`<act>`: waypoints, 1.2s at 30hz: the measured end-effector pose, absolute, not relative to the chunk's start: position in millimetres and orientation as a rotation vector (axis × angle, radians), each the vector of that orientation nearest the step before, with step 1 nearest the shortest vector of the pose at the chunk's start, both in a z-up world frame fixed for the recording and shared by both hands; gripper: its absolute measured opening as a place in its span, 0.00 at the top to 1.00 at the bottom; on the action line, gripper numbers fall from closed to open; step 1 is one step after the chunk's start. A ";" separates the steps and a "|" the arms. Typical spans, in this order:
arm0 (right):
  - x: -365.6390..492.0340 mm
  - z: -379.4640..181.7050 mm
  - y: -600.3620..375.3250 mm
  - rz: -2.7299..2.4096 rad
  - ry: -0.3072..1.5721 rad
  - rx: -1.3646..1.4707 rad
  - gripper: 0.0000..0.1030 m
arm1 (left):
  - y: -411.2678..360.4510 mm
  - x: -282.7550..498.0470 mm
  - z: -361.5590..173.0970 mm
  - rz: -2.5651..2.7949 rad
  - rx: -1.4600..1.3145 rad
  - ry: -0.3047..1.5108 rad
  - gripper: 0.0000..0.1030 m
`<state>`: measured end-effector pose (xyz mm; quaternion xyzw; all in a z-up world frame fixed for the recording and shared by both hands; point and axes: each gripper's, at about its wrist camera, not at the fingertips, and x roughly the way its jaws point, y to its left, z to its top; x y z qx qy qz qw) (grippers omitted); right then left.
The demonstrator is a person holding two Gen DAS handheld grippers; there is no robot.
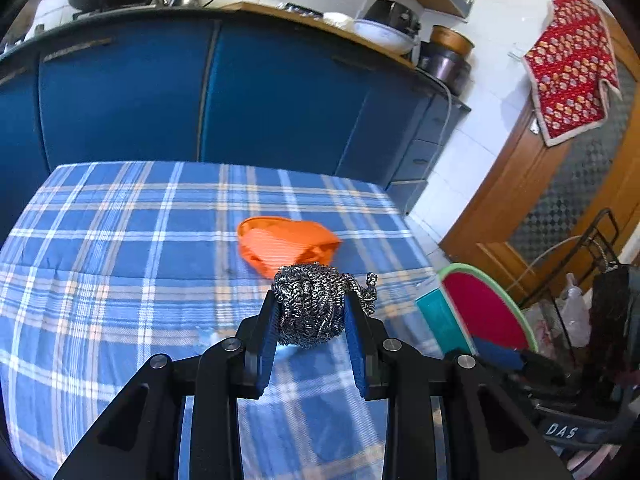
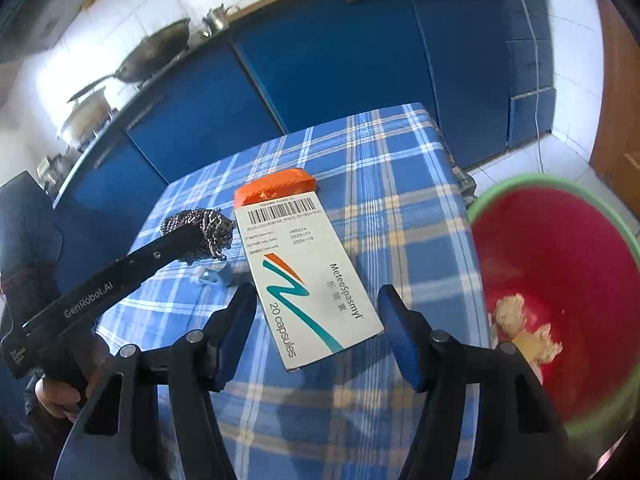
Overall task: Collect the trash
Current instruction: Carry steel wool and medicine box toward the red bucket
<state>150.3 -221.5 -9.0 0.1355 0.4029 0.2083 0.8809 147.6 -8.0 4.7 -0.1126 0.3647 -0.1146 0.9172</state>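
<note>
My left gripper (image 1: 310, 308) is shut on a steel wool scrubber (image 1: 310, 304) and holds it above the blue plaid tablecloth (image 1: 120, 248). It also shows in the right wrist view (image 2: 208, 232) at the left. An orange wrapper (image 1: 286, 246) lies on the cloth beyond it. My right gripper (image 2: 316, 304) is open and empty, its fingers on either side of a white capsule box (image 2: 308, 276) that lies flat on the cloth. The orange wrapper (image 2: 276, 190) sits at the box's far end. A red bin with a green rim (image 2: 560, 280) stands at the table's right edge.
The bin holds some crumpled tan scraps (image 2: 520, 332); it also shows in the left wrist view (image 1: 484, 304). A small clear scrap (image 2: 212, 276) lies on the cloth under the left gripper. Blue kitchen cabinets (image 1: 200, 92) stand behind the table. A wire rack (image 1: 580, 280) stands at the right.
</note>
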 end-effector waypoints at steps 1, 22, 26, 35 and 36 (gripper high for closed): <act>146.2 -8.8 -223.2 0.435 0.835 0.297 0.37 | -10.0 143.4 7.9 -0.243 -0.233 0.746 0.69; 99.2 -4.1 -304.5 0.298 0.701 0.485 0.46 | -69.3 128.9 28.5 -0.358 -0.215 0.750 0.69; 101.3 -12.6 -314.1 0.295 0.718 0.503 0.49 | -83.7 127.0 27.2 -0.381 -0.199 0.759 0.69; 110.8 -32.2 -319.4 0.306 0.759 0.536 0.52 | -88.5 129.8 26.9 -0.368 -0.183 0.762 0.69; 111.0 -34.5 -319.0 0.310 0.765 0.539 0.52 | -88.2 129.5 26.0 -0.366 -0.184 0.763 0.69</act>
